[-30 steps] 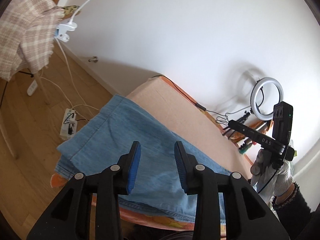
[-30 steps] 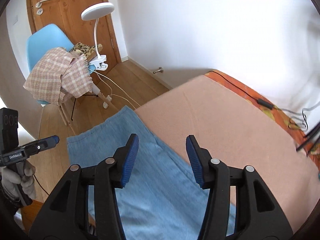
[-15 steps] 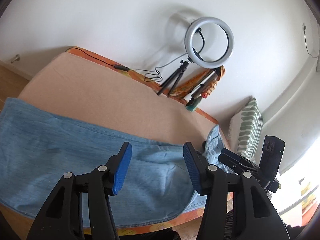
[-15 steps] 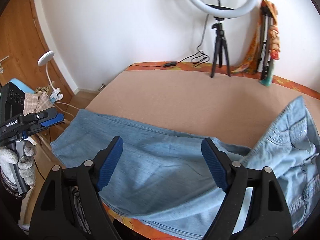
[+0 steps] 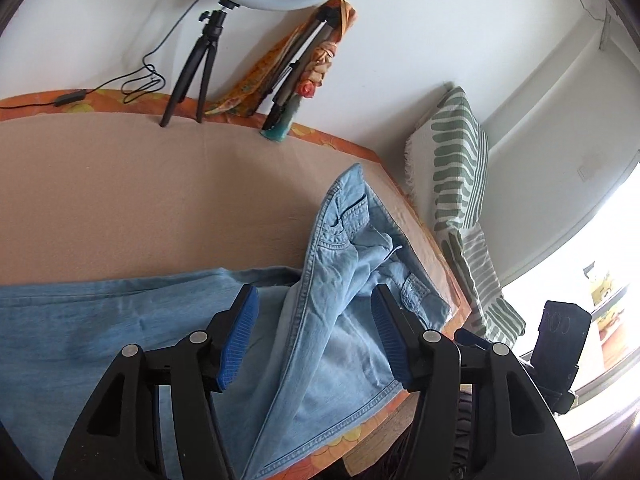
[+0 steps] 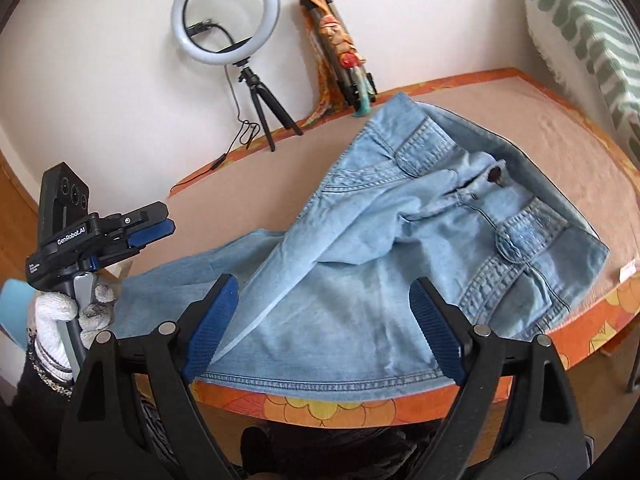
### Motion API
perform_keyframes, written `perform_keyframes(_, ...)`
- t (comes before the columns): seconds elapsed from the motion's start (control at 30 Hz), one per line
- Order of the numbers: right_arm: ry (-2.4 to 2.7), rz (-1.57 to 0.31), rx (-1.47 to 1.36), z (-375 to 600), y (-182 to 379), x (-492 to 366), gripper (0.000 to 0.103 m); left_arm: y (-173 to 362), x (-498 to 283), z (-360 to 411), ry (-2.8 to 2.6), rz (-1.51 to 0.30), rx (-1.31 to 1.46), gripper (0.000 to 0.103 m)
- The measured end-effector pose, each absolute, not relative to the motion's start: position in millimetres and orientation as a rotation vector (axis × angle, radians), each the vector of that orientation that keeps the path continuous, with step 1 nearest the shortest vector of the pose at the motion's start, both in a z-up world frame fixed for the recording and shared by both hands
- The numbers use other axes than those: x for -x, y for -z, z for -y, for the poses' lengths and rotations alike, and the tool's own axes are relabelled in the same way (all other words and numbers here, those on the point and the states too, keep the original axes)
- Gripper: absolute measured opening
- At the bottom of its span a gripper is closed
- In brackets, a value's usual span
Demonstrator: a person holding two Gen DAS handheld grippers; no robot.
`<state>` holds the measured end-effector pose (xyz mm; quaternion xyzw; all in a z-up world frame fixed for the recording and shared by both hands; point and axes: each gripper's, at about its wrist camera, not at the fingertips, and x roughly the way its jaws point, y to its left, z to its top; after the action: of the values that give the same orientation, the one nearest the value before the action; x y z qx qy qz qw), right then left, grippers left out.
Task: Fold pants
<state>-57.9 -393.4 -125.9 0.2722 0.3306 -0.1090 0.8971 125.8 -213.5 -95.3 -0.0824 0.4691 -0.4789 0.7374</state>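
Observation:
Light blue denim pants (image 5: pixel 336 280) lie on the tan-covered table (image 5: pixel 140 192), legs stretched left, rumpled waist at the right end near the edge. In the right wrist view the pants (image 6: pixel 400 248) show their waistband, button and pockets, with one side folded over. My left gripper (image 5: pixel 316 340) is open and empty, above the seat of the pants. My right gripper (image 6: pixel 324 320) is open and empty, above the near hem at the table's front edge. The left gripper also shows in the right wrist view (image 6: pixel 160 230), held in a white-gloved hand.
A ring light on a black tripod (image 5: pixel 200 52) and a folded tripod wrapped in orange cloth (image 5: pixel 304 64) stand against the white wall at the table's back. A green striped pillow (image 5: pixel 460 184) leans at the right. The table has an orange flowered border (image 6: pixel 360 404).
Both grippers swung from the leg end on the left to the waist end on the right. Both jaws opened wider. The pants have not moved.

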Motion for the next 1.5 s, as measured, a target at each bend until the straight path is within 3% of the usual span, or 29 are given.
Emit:
perform_keyframes(0.33,0.402,-0.628,-0.748,473.5,144.6,141.9,0.09,152.0,-159.6,312.9,1.106,-1.231,0.197,0.058)
perform_keyframes(0.63,0.495,-0.58,-0.807,506.0,152.0,187.4,0.09,178.1,-174.0,358.3,1.051,-1.281,0.139,0.056)
perform_keyframes(0.7,0.51,-0.57,-0.827,513.0,154.4,194.7,0.09,175.3,-168.4,367.2,1.05,-1.242,0.107,0.046)
perform_keyframes(0.77,0.521,-0.558,-0.855,519.1,157.6,200.7,0.09,173.3,-163.6,379.8,1.06,-1.211,0.064,0.004)
perform_keyframes(1.17,0.534,-0.508,-0.894,542.7,157.5,211.4,0.086,119.5,-55.1,401.1,1.329,-0.967,-0.138,0.004)
perform_keyframes(1.37,0.483,-0.48,-0.957,565.8,162.3,207.5,0.085,151.9,9.6,409.6,1.435,-1.008,-0.274,0.004)
perform_keyframes(1.5,0.428,-0.467,-1.035,587.1,169.8,201.1,0.078,182.2,36.4,419.2,1.437,-1.027,-0.398,0.004)
